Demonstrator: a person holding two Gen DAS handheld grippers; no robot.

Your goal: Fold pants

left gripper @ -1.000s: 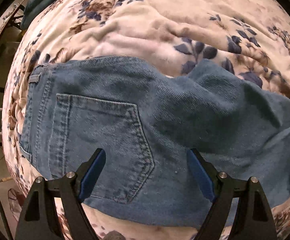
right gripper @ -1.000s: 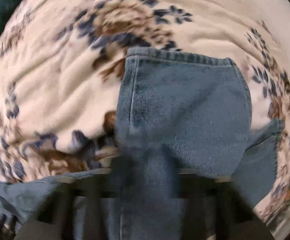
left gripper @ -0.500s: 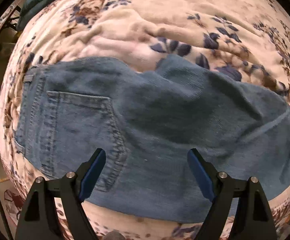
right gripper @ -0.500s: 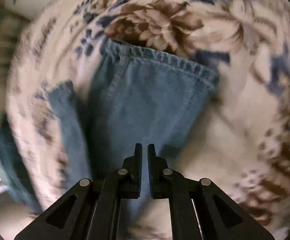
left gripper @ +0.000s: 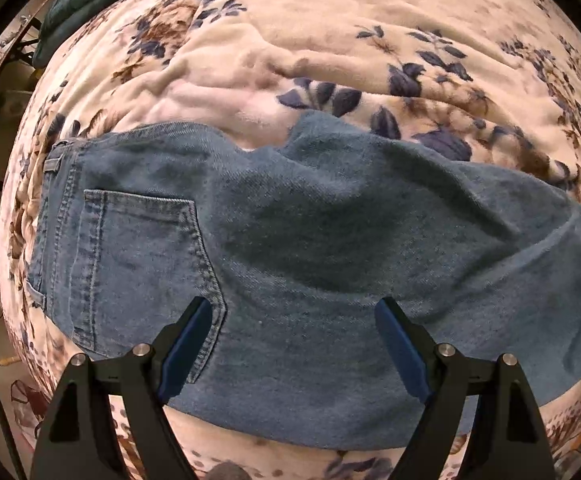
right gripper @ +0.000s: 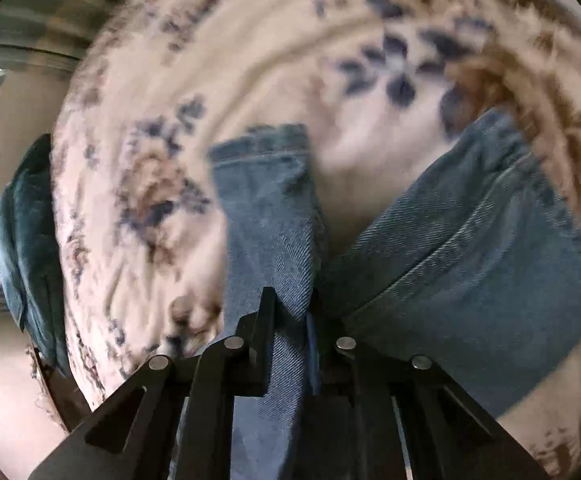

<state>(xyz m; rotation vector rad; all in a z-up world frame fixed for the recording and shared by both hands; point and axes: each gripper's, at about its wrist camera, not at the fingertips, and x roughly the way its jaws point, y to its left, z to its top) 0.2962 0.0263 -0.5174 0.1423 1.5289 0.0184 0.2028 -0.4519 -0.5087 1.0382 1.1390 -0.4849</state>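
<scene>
While the blue denim pants point(left gripper: 330, 264) lie spread across a floral blanket point(left gripper: 310, 40), waistband and back pocket point(left gripper: 138, 264) toward the left of the left wrist view, the left gripper point(left gripper: 294, 344) hangs above the seat with its blue-padded jaws wide apart and nothing between them. In the right wrist view, which is blurred, the right gripper point(right gripper: 290, 312) has its jaws closing on a strip of denim leg point(right gripper: 270, 216) that runs up between them to a hemmed cuff. A dark teal cushion point(right gripper: 26, 248) sits at the blanket's edge.
</scene>
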